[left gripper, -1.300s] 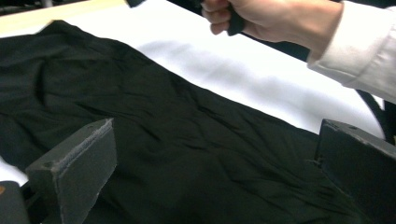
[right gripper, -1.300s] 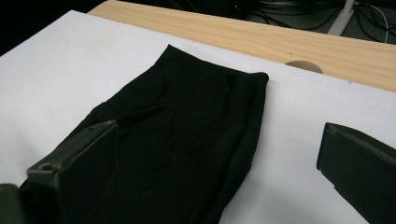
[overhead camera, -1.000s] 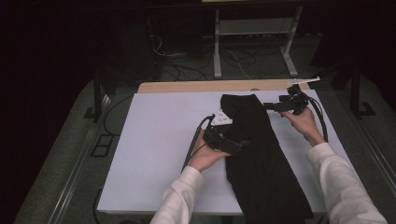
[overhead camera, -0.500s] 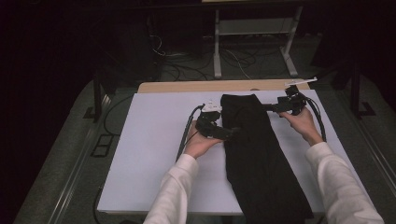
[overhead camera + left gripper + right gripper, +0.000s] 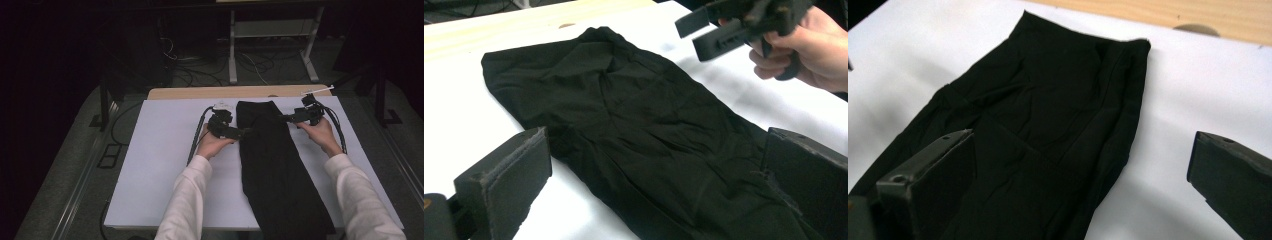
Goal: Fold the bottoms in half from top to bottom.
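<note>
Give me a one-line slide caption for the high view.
Person holds the open left gripper and open right gripper at either edge of a black garment laid lengthwise on a white table.

One black garment [image 5: 277, 165] lies on one white sheet [image 5: 155, 165] over one wooden table [image 5: 200, 93]. Two grippers flank the garment: left gripper [image 5: 243, 133], right gripper [image 5: 283, 118].

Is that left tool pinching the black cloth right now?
No, in the left gripper view the left tool has its jaws spread wide apart, with the black cloth lying flat between them.
</note>
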`<state>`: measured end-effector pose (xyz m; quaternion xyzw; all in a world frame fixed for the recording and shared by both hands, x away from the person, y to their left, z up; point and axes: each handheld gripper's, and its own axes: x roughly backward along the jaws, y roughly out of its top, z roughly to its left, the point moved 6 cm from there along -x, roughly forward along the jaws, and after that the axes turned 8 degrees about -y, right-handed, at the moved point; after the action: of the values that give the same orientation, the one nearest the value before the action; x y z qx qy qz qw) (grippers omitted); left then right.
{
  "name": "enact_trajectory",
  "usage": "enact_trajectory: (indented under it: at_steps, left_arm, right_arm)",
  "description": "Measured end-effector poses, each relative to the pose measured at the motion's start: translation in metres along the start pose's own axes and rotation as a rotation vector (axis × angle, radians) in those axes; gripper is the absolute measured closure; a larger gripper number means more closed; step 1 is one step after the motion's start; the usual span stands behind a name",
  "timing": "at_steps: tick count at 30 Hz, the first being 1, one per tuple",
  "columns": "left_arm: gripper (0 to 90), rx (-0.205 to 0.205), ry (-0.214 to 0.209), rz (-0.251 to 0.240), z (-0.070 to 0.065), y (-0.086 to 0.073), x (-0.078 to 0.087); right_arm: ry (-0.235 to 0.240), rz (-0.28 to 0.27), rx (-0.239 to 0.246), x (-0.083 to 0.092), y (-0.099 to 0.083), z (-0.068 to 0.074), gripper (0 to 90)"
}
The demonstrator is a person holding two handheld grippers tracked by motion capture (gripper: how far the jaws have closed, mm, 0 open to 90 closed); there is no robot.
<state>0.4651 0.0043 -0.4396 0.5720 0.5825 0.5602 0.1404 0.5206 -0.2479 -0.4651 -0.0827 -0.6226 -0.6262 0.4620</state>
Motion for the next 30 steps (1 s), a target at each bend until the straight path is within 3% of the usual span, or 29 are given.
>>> enact_trajectory:
  at_steps: [9,16,19,30]
  left_arm:
    - [8.9,0.106,0.013,0.011,0.027,-0.006,-0.009]
    - [15.3,0.234,0.015,-0.026,0.049,-0.013,-0.01]
    - [19.1,0.263,0.011,-0.043,0.053,-0.014,-0.012]
    - [24.9,0.289,0.0,-0.034,0.059,-0.01,-0.028]
  right_arm:
    - [0.032,0.018,-0.03,-0.007,-0.003,0.001,14.1]
    - [0.043,0.051,-0.033,-0.012,-0.008,0.0,19.6]
    - [0.052,0.064,-0.043,-0.013,-0.01,-0.001,24.1]
    - [0.057,0.069,-0.082,-0.015,-0.012,-0.006,39.1]
